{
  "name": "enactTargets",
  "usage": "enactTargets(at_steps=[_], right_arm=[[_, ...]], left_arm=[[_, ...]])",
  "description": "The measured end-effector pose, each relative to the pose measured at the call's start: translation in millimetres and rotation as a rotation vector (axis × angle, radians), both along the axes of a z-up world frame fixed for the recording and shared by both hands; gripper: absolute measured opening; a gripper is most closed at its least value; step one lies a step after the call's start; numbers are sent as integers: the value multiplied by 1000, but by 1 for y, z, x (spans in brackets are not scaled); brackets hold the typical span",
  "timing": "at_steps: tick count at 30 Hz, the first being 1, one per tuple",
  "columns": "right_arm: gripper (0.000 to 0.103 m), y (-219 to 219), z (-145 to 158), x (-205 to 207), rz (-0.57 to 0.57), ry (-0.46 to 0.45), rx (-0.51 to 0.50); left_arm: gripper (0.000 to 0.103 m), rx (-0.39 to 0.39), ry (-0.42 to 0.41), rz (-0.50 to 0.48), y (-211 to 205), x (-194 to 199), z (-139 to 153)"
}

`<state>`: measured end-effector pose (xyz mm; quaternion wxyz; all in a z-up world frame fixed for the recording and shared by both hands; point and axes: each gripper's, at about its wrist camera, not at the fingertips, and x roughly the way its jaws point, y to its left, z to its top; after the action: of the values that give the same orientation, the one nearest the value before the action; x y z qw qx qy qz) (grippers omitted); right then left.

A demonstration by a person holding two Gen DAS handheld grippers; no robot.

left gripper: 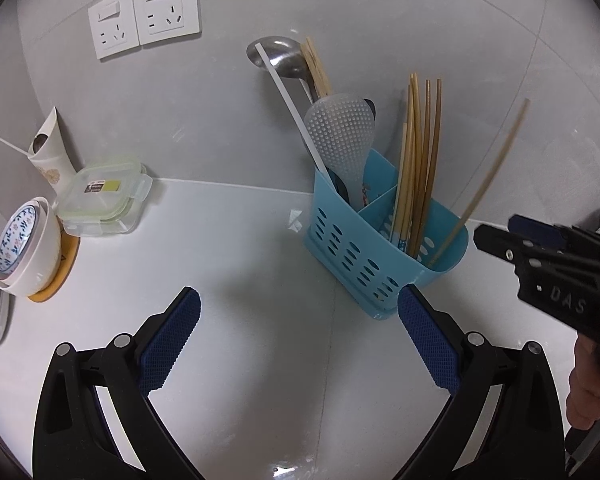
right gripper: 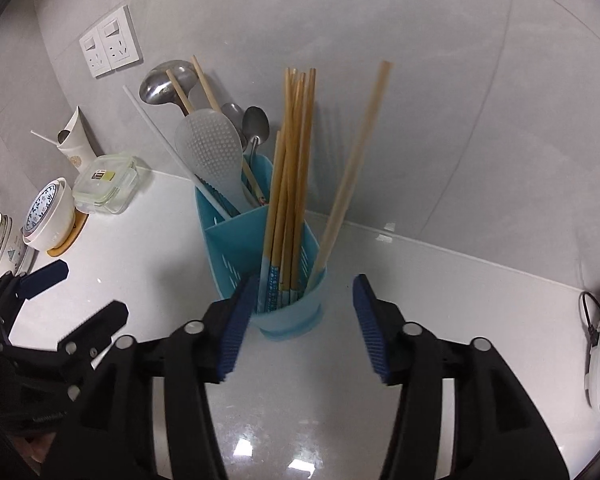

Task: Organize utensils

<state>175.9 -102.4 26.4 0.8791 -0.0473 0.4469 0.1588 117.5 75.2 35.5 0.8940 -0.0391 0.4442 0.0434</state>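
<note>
Where nearest: right tool (right gripper: 300, 320) parted, empty, just beside blue caddy (right gripper: 288, 304); left tool (left gripper: 300, 344) wide, empty, idle. Beyond: loose chopstick (right gripper: 352, 172) leaning in front compartment, sorted with bundled chopsticks (right gripper: 290, 184); rice paddle (right gripper: 210, 152) behind divider.

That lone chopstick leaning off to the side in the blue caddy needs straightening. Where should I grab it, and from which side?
Judging by its pose, take the leaning chopstick on its bare upper shaft, well above the blue caddy rim. It slants away from the upright chopstick bundle, so come in from the open side, opposite the bundle, jaws across the shaft. The right gripper is open and nearest.
</note>
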Motion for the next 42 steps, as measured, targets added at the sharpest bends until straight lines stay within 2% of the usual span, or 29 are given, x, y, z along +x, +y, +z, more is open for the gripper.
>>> enactTargets(at_steps=[7,15,22,42], right_arm=[[80,-25,2,-28,-31,-16,12],[95,-51,2,-58,-66,-34,32],[95,-68,-4,-67,-111,-18,49],[95,-70,-1,-66,-127,-28,47]], left_arm=[[97,0,-13,-14,-4,-5,9],[97,8,-17,-35,-14,-13,13],[97,11,-13,-61,-22,-19,13],[97,12,-4,-71,-32,-19,11]])
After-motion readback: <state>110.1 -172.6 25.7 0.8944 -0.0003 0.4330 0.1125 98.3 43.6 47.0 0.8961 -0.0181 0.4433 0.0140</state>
